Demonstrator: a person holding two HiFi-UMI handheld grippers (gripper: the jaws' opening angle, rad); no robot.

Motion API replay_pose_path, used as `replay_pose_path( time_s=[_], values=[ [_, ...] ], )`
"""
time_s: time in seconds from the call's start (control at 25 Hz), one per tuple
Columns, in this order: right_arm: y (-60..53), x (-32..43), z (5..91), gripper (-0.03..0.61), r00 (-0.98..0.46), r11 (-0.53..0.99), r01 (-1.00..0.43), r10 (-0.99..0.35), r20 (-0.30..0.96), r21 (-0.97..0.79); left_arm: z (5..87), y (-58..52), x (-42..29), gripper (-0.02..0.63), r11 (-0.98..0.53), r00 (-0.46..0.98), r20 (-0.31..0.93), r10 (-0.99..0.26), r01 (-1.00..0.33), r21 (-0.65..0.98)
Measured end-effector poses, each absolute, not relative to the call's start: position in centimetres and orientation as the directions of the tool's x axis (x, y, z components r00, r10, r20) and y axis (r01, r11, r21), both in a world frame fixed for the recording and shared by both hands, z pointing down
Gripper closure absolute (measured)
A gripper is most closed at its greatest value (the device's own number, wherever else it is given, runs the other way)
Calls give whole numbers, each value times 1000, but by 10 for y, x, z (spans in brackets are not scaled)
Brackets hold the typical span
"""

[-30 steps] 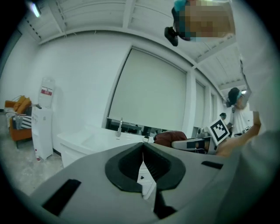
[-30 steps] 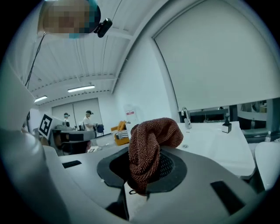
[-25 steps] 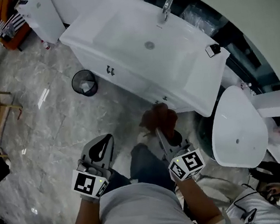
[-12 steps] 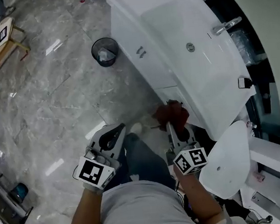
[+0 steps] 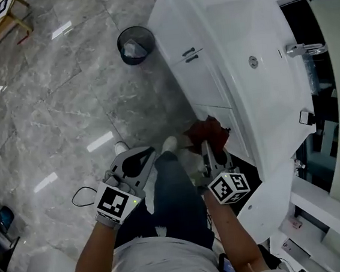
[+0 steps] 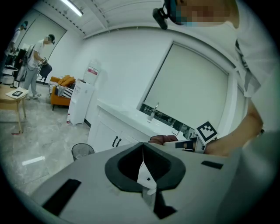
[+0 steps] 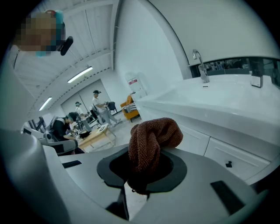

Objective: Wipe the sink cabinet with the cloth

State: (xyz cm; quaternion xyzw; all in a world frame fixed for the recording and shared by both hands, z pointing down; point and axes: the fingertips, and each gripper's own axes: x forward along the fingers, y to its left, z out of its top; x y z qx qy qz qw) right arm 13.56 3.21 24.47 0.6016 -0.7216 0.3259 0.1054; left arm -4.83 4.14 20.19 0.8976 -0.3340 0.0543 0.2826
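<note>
Right gripper (image 5: pixel 207 148) clamps the cloth (image 5: pixel 209 131) near the sink cabinet (image 5: pixel 203 80), left gripper (image 5: pixel 137 160) closed and empty; next, likely pressing cloth to door.

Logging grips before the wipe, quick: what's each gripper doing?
Left gripper: jaws shut, empty.
Right gripper: jaws shut on the brown cloth.

The lower end of the cloth (image 7: pixel 151 140) is hidden between the clamped jaws of the right gripper (image 5: pixel 210 152). The far end of the sink cabinet (image 5: pixel 203 80) is cut off at the head view's top edge.
</note>
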Motion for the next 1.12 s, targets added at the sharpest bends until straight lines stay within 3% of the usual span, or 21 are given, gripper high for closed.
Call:
replay_pose_path(
  time_s=[0.28,0.72,1.12],
  values=[
    [17,170,333,495,-240,-16,-921,-763,600,-389,276,24,-44,603,-533,711,348,-612,-695,483],
    [8,251,491,495,-196,-180,-882,-699,687,-435,419,52,19,603,-430,657,443,-610,-744,511],
    [-19,301,597,495,-105,-189,-928,-693,713,-321,485,49,58,603,-432,646,461,-608,-757,490]
  ],
)
